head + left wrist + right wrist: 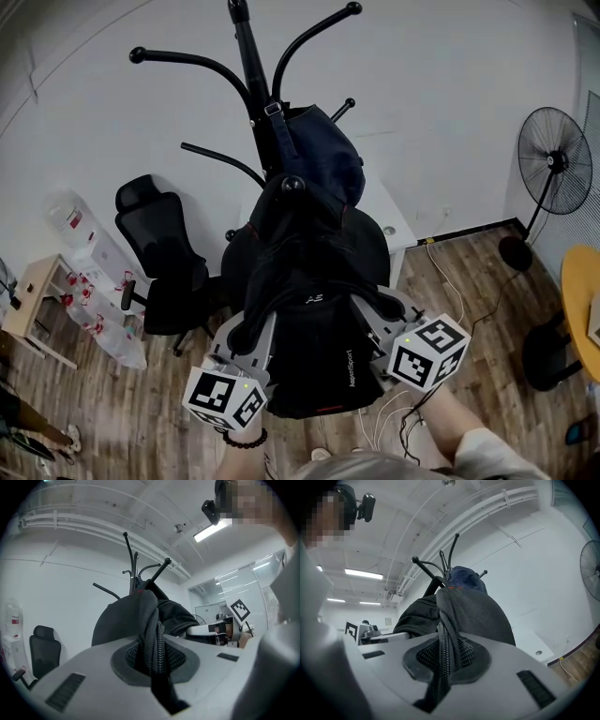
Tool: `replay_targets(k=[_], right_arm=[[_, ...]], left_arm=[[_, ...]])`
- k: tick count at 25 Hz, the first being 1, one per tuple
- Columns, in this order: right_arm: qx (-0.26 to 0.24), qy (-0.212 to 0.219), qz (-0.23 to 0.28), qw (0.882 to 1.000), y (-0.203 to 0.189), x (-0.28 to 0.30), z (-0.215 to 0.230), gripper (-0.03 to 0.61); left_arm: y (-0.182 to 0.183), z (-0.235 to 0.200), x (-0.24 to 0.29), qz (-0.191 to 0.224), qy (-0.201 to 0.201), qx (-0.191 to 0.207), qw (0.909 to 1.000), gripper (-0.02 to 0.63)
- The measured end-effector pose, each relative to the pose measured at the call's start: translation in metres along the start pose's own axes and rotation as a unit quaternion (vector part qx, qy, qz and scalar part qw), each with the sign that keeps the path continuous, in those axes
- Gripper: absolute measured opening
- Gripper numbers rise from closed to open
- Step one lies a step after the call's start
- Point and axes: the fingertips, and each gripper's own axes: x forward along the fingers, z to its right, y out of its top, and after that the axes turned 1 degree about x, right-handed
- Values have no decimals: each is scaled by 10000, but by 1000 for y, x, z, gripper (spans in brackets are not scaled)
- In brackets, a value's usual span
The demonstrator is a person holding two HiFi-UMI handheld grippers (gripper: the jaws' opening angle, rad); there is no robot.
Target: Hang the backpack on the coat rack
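A black backpack [314,361] hangs between my two grippers, its top up against the black coat rack [251,66] near a knobbed hook [292,185]. My left gripper [246,334] is shut on the left shoulder strap [151,634]. My right gripper [377,311] is shut on the right shoulder strap [444,639]. Each gripper view shows the strap pinched between the pads, with the backpack [124,616] [480,613] bulging ahead and the coat rack [133,569] [443,566] rising behind it. A navy bag [323,150] [466,576] hangs on the rack.
A black office chair [159,248] stands left of the rack and a white desk [392,217] behind it. A standing fan [553,173] and a yellow round table [579,291] are at the right. Water bottles [70,220] and a small wooden table [28,300] sit at the left; cables [441,281] lie on the floor.
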Motion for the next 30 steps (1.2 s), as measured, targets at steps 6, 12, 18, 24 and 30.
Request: replay_targets(k=[6, 12, 18, 24, 30], right_arm=[[-119, -59, 55, 9999, -11, -2, 0, 31], [-645, -180, 161, 9976, -20, -9, -3, 32], [-718, 176, 231, 9970, -27, -20, -6, 98], [-1526, -391, 853, 9838, -29, -73, -1, 147], [-1476, -825, 1183, 9785, -46, -135, 1, 84]], left_arm=[[-10, -1, 0, 135, 258, 224, 9993, 40], [-21, 7, -1, 315, 275, 417, 9983, 52], [-19, 6, -20, 595, 713, 785, 9926, 173], [-15, 14, -72, 726, 1239, 799, 9864, 175], [-6, 26, -135, 1025, 1686, 832, 9768, 14]])
